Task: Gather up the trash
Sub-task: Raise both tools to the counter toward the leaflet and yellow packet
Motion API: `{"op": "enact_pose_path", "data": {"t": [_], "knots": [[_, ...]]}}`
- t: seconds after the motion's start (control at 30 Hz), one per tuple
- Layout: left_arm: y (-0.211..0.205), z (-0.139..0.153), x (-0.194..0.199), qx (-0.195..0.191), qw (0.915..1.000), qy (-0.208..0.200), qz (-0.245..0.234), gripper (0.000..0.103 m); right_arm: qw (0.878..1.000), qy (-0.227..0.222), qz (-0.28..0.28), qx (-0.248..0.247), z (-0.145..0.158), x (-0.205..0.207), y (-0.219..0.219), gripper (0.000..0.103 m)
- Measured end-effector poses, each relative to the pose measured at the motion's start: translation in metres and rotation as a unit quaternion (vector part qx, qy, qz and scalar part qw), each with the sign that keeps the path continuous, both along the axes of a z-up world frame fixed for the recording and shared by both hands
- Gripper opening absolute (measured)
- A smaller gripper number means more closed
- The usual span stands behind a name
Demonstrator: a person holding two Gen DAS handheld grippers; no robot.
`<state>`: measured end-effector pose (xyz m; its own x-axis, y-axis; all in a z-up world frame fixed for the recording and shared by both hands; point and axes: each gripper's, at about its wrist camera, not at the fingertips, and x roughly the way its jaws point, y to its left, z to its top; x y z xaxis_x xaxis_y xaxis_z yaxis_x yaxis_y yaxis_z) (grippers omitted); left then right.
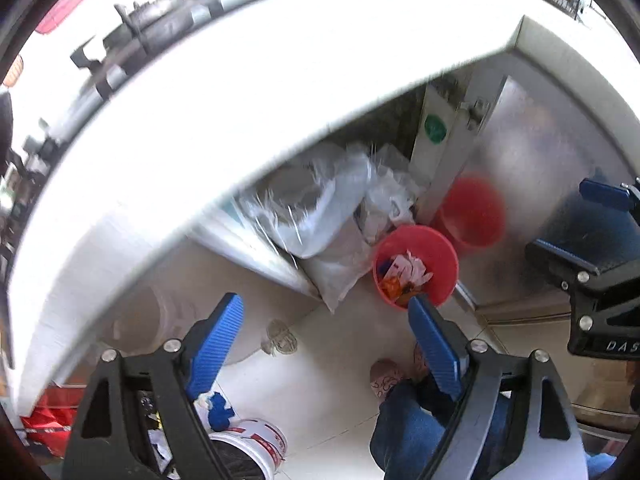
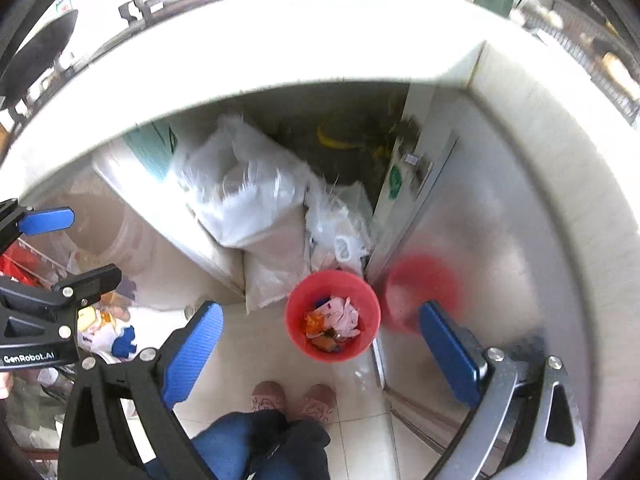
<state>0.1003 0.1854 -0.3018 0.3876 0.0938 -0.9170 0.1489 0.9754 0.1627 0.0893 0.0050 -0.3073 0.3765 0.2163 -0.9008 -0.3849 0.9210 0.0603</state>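
Observation:
A red bin [image 1: 442, 254] [image 2: 301, 300] stands on the tiled floor against the steel cabinet door. It holds crumpled pink-white paper and orange wrappers [image 1: 406, 270] [image 2: 338, 318]. My left gripper [image 1: 323, 300] hangs high above the floor, to the left of the bin, open with nothing between its blue pads. My right gripper [image 2: 319, 308] is open and empty too, well above the bin, which shows between its fingers. Each gripper also appears at the edge of the other's view: the right gripper [image 1: 560, 220] and the left gripper [image 2: 82, 244].
A white countertop edge [image 1: 240, 120] overhangs a recess stuffed with clear plastic bags [image 2: 240, 192]. The steel door [image 2: 480, 220] reflects the bin as a red blur. A white bucket [image 1: 260, 444] sits at lower left. The person's jeans and pink slippers [image 2: 268, 398] are below.

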Motion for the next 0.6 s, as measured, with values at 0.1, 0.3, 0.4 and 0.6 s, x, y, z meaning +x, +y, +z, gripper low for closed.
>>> {"op": "enact_pose_path", "data": {"t": [0.1, 0.3, 0.4, 0.6], "knots": [[-0.002, 0.031, 0.004, -0.001, 0.9998, -0.014, -0.013, 0.083, 1.0, -0.006, -0.017, 0.009, 0.027, 0.0, -0.001, 0.098], [-0.012, 0.082, 0.02, -0.007, 0.9982, -0.042, -0.043, 0.083, 0.998, -0.032, -0.044, 0.017, 0.076, 0.007, -0.012, 0.098], [-0.023, 0.103, 0.029, -0.006, 0.9963, -0.058, -0.063, 0.084, 0.997, -0.047, -0.064, 0.017, 0.092, 0.014, -0.021, 0.098], [-0.053, 0.128, 0.059, -0.017, 0.9915, -0.078, -0.102, 0.084, 0.992, -0.065, -0.106, 0.015, 0.12, 0.028, -0.05, 0.098]]}}
